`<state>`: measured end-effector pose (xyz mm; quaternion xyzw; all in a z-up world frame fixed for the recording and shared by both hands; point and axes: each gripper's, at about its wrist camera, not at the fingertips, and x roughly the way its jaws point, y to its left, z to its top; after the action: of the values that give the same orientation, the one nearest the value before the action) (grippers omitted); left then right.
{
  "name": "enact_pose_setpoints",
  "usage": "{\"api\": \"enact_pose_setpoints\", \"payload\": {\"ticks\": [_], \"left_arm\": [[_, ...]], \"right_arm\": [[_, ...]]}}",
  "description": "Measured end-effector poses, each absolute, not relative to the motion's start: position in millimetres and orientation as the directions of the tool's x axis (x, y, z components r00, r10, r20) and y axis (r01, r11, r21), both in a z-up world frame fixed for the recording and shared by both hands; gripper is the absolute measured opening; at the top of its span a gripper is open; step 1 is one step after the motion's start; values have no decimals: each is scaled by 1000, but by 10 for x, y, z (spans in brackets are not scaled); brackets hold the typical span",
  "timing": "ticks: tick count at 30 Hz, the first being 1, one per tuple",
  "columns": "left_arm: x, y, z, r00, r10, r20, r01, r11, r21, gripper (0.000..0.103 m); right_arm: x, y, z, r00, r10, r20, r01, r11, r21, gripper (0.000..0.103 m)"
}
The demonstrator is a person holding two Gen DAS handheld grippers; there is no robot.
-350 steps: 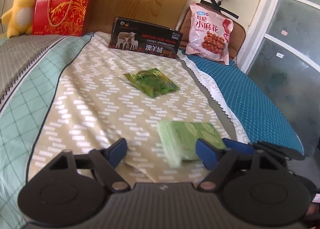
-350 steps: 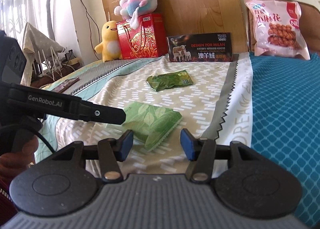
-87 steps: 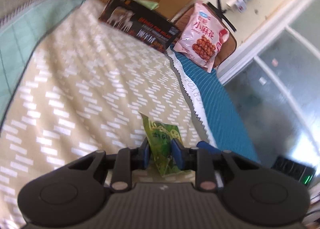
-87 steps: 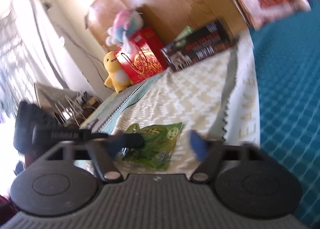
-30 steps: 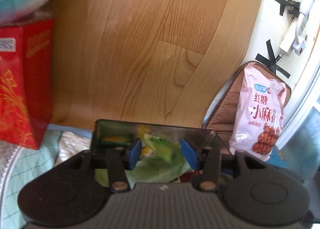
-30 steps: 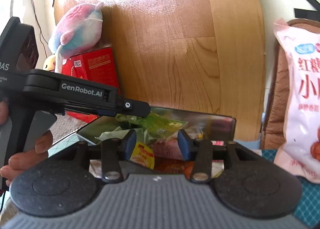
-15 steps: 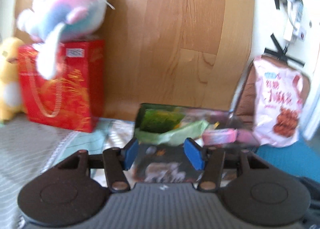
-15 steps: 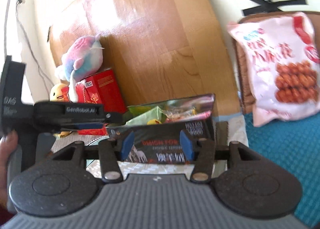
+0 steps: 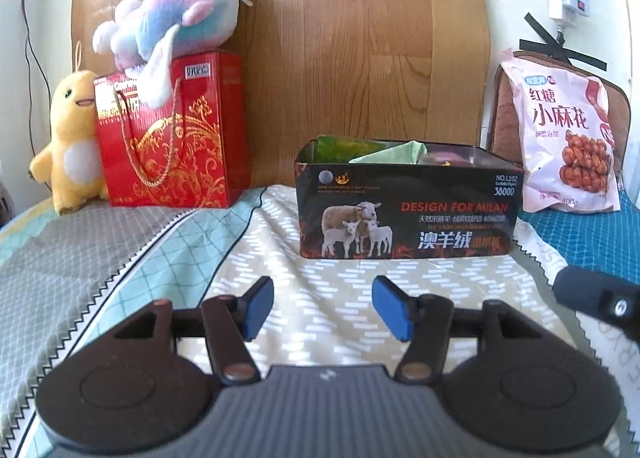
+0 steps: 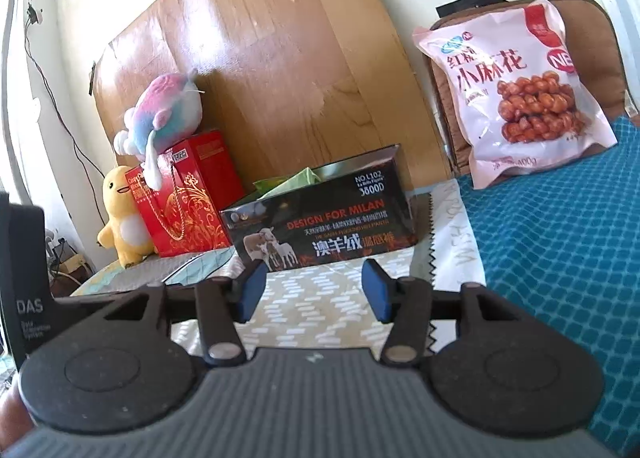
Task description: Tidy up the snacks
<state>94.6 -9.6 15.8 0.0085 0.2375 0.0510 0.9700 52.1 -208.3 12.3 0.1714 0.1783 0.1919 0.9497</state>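
Left wrist: left gripper [image 9: 322, 309], right gripper [image 10: 313, 287] fingers spread, empty; snack box [image 9: 406, 207] beyond fingers, overfilled — packets could spill.

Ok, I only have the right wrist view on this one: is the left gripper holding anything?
Observer: No, the left gripper is open and empty.
Operator: What's in the black box besides the pale green packet?
Observer: A dark green packet sits at its left rear.
Operator: Anything else?
Observer: A pinkish item shows toward the right, too hidden to identify.
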Motion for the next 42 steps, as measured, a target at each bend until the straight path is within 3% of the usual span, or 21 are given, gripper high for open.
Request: {"api": "enact_pose_setpoints", "payload": {"ticks": [16,25,35,42], "left_arm": [[901,-133,148,894,95,-438,-76,995,60,60],[894,-93,157,898,76,-432,-67,997,36,63],[850,-81,175,908,71,-414,-66,997,27,73],[880,-95,171,904,71,-422,-63,997,32,73]], "right_arm": [[466,-2097,111,871,415,-263,-296,870,395,61],[693,-1989,77,799,449,-400,-331,884,331,61],[688,-2256,68,795,435,-423,-350,898,266,61],[726,-2567,24,807,431,-403,-290,884,366,61]]}}
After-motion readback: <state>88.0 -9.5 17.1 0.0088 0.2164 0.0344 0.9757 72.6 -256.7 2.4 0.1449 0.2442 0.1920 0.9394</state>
